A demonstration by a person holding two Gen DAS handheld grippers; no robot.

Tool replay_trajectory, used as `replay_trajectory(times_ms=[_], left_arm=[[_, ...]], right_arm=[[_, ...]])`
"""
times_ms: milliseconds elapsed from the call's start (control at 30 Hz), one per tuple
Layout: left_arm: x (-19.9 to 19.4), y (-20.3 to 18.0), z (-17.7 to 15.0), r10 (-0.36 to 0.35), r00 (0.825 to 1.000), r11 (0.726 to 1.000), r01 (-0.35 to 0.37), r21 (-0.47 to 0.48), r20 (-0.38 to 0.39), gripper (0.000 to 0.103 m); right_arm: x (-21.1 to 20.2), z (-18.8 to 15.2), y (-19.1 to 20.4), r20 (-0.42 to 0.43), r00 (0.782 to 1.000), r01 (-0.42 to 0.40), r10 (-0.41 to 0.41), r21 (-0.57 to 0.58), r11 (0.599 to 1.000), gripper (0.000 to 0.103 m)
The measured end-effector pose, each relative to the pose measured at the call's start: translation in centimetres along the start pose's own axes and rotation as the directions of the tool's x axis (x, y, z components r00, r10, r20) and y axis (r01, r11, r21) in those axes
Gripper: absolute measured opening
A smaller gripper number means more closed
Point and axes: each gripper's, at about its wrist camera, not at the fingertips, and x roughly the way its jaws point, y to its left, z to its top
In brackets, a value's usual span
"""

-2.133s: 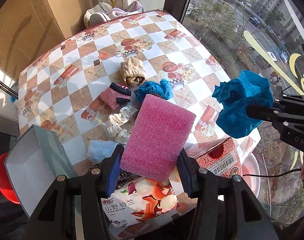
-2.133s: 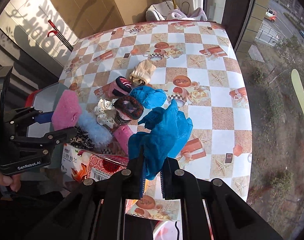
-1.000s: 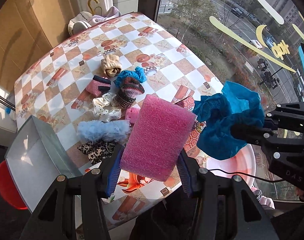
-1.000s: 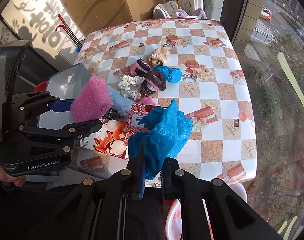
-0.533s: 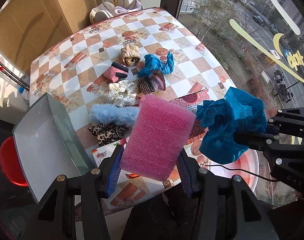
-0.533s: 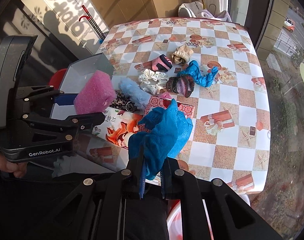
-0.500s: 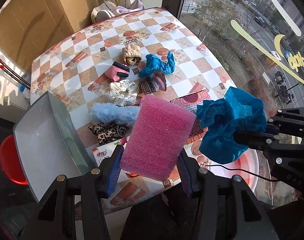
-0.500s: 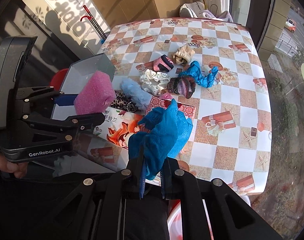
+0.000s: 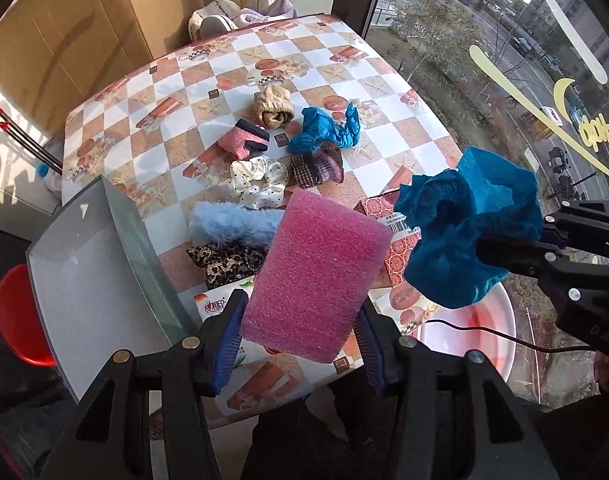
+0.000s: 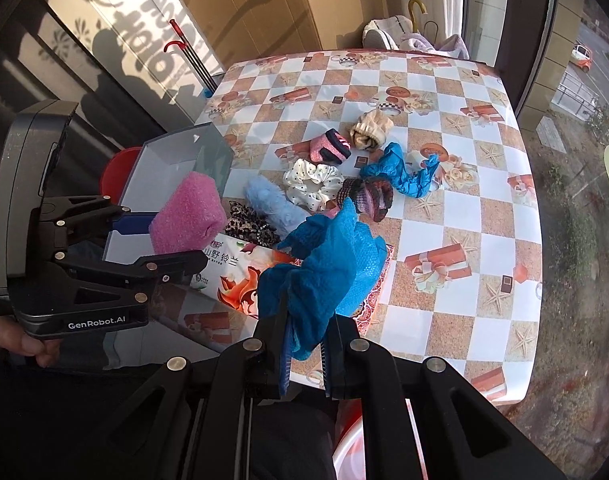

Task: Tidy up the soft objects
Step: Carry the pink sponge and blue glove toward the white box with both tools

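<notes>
My left gripper (image 9: 296, 340) is shut on a pink foam sponge (image 9: 316, 276), held high above the table's near edge. That sponge (image 10: 188, 216) also shows at left in the right wrist view, in the left gripper (image 10: 164, 240). My right gripper (image 10: 304, 360) is shut on a crumpled blue mesh cloth (image 10: 324, 268); in the left wrist view the same blue cloth (image 9: 464, 232) hangs at right. On the checkered table (image 9: 404, 132) lie a beige sock (image 9: 272, 110), a pink sock (image 9: 244, 142), a white scrunchie (image 9: 258, 180), another blue cloth (image 9: 324, 130), a fluffy pale blue piece (image 9: 228, 226) and a leopard scrunchie (image 9: 220, 260).
An open grey box (image 9: 92, 280) stands at the table's left edge, with a red stool (image 9: 12, 316) beyond it. Printed tissue packs (image 10: 240, 268) lie at the near edge. A pink basin (image 9: 476, 336) sits below on the right. A window wall borders the right side.
Both grippers keep their holds. The left wrist view has shifted and rolled slightly, so the table and grey box sit a little further right and larger than before.
</notes>
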Motion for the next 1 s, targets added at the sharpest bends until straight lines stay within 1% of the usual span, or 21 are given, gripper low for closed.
replay_trajectory(times_ms=[67, 200, 367, 533, 733, 1000], left_arm=[[-0.2, 1.0, -0.5, -0.003, 1.0, 1.0, 0.003, -0.002, 0.003, 0.056], [0.4, 2.6, -2.1, -0.012, 1.0, 1.0, 0.012, -0.013, -0.027, 0.056], [0.9, 4.3, -4.2, -0.027, 0.998, 0.999, 0.025, -0.047, -0.056, 0.056], [1.0, 5.9, -5.6, -0.032, 0.998, 0.996, 0.026, -0.088, -0.063, 0.056], [0.8, 8.4, -6.7, -0.005, 0.998, 0.988, -0.005, -0.151, -0.063, 0.056], [-0.3, 12.0, -8.4, 0.06, 0.997, 0.964, -0.071, -0.257, -0.048, 0.056]], right_arm=[[0.3, 0.2, 1.2, -0.006, 1.0, -0.001, 0.001, -0.012, 1.0, 0.013], [1.2, 0.3, 3.7, -0.033, 0.999, 0.001, -0.003, -0.052, 0.999, 0.013], [2.5, 0.0, 6.0, -0.081, 0.997, -0.003, -0.004, -0.085, 0.996, 0.013], [4.0, -0.1, 8.3, -0.125, 0.992, -0.018, 0.003, -0.125, 0.992, 0.013], [5.7, 0.6, 11.2, -0.155, 0.988, -0.047, 0.018, -0.185, 0.982, 0.013], [6.8, 2.0, 14.2, -0.171, 0.985, -0.083, 0.039, -0.255, 0.963, 0.013]])
